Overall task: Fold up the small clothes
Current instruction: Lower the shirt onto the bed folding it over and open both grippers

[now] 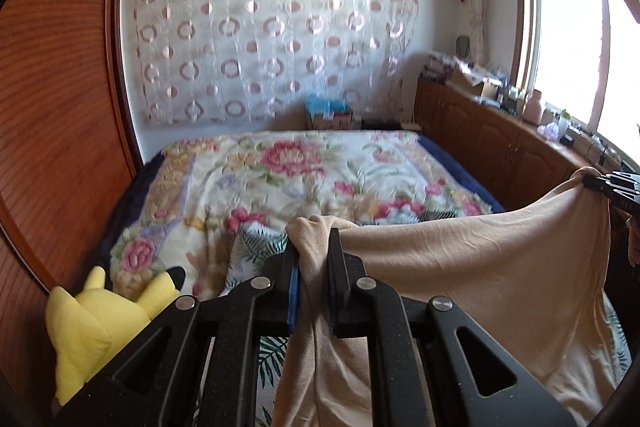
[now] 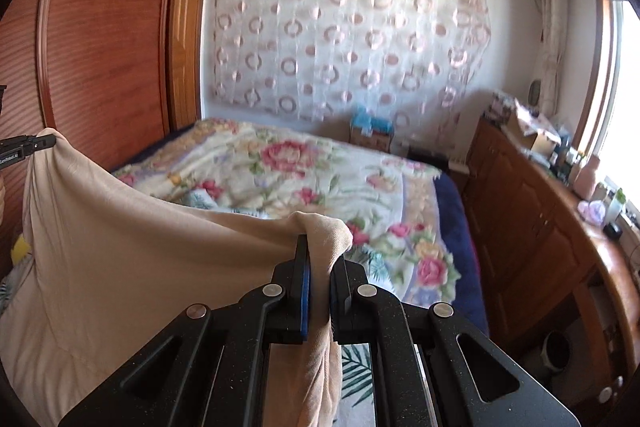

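The left claw (image 1: 314,259) and the right claw (image 2: 320,267) each grip one top corner of the beige garment (image 1: 480,267), which hangs stretched between them above the near edge of the bed (image 1: 280,167). No fold is made yet; laying it flat and folding remain.

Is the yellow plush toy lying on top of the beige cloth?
No. In the left wrist view the plush toy sits on the bed by the wooden wall, apart from the cloth.
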Demonstrator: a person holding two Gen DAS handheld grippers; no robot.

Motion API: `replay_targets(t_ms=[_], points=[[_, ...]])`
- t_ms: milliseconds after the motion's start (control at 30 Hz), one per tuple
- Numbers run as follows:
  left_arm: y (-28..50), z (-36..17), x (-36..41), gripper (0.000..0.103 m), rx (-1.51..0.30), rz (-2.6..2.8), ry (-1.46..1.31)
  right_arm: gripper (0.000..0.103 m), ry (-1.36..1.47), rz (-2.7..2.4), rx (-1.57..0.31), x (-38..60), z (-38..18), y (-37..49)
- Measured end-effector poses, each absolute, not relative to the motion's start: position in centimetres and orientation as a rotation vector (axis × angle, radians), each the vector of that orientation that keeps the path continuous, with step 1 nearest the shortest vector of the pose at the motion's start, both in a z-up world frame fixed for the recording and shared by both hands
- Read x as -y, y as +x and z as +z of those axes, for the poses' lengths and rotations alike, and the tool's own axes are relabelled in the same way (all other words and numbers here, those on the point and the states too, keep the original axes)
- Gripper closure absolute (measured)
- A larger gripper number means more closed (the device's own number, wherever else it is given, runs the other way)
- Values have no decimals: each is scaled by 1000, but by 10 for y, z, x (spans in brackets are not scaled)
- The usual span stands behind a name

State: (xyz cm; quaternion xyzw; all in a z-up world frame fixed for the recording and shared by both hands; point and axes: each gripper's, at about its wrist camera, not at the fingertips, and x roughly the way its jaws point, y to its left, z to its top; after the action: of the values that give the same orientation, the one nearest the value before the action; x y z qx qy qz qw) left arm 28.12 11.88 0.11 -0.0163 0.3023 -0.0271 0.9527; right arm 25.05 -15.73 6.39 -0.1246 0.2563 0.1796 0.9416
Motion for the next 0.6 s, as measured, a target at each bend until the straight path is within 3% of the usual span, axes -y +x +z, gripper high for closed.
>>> replay_targets(t_ms=[200, 300, 367, 500, 533, 600], points=[[310, -37, -117, 91, -714, -50, -38, 96, -241, 364, -635, 146, 60, 312], [316, -49, -118, 84, -767, -67, -39, 96, -239, 358, -671, 139, 65, 330], [316, -49, -117, 67, -774, -74, -30, 89, -236, 344, -694, 139, 64, 335], [299, -45, -116, 44, -782, -103, -34, 64, -224, 323, -703, 143, 61, 313], [298, -44, -117, 35, -787, -108, -36, 61, -219, 319, -699, 145, 60, 306], [281, -42, -114, 29, -780, -111, -39, 60, -208, 316, -688, 149, 66, 291]])
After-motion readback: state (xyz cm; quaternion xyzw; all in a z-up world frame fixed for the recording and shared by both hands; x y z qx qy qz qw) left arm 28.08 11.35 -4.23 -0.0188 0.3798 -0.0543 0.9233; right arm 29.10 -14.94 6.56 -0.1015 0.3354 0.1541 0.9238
